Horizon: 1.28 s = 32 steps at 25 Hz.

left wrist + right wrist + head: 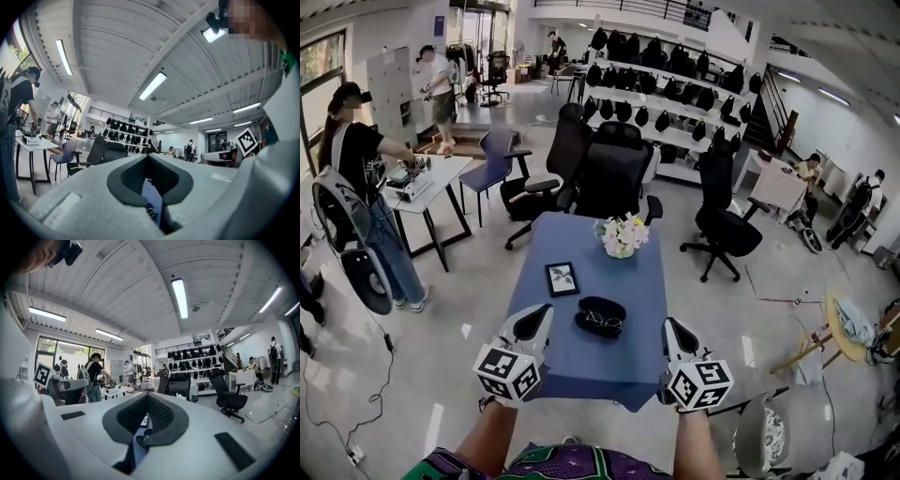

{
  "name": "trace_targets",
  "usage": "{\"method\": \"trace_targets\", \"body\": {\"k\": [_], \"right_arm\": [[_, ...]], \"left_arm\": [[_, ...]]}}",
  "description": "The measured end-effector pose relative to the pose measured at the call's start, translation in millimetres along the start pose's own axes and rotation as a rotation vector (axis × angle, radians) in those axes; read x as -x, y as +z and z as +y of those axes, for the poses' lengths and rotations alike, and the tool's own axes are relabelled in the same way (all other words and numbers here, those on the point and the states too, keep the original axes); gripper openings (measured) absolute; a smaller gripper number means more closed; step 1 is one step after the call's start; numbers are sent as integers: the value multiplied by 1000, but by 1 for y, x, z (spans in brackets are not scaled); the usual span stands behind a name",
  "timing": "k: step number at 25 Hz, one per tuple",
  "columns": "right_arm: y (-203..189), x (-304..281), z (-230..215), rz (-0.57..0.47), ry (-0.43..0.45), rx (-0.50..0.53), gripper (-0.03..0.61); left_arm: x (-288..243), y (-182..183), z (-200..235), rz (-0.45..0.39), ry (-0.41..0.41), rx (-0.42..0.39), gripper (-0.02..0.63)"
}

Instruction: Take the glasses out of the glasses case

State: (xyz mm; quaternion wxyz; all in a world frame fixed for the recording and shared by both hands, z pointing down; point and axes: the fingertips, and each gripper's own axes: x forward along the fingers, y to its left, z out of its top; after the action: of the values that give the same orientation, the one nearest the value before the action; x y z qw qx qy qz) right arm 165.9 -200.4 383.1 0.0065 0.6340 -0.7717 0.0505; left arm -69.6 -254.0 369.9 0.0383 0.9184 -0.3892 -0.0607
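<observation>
Glasses (605, 322), thin-framed, in open black oval glasses case (592, 307): we judge them light, fragile, best pinched at the bridge; left gripper (536, 317) and right gripper (672, 328) both closed, empty.

Pale floor (441, 309), black office chairs (614, 173), shelves (675, 105) of possibly bags (625, 45), strip lights (180, 297) overhead
</observation>
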Motion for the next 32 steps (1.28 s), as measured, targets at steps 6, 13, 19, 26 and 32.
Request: {"method": "trace_targets", "body": {"k": [6,13,19,26,32], "right_arm": [[-18,-25,7,65,9,36,2],[-30,-38,2,108,19,42,2],[-20,-70,1,94,65,61,2],[4,-96,-12,72,95,85,2],[9,-105,-34,66,79,105,2]], "left_arm": [[-6,-18,21,13,2,40,17],[-18,-31,28,27,9,61,17],[-36,-27,41,29,31,50,17],[-66,-1,42,2,41,13,17],[-92,-4,34,-2,20,16,17]]}}
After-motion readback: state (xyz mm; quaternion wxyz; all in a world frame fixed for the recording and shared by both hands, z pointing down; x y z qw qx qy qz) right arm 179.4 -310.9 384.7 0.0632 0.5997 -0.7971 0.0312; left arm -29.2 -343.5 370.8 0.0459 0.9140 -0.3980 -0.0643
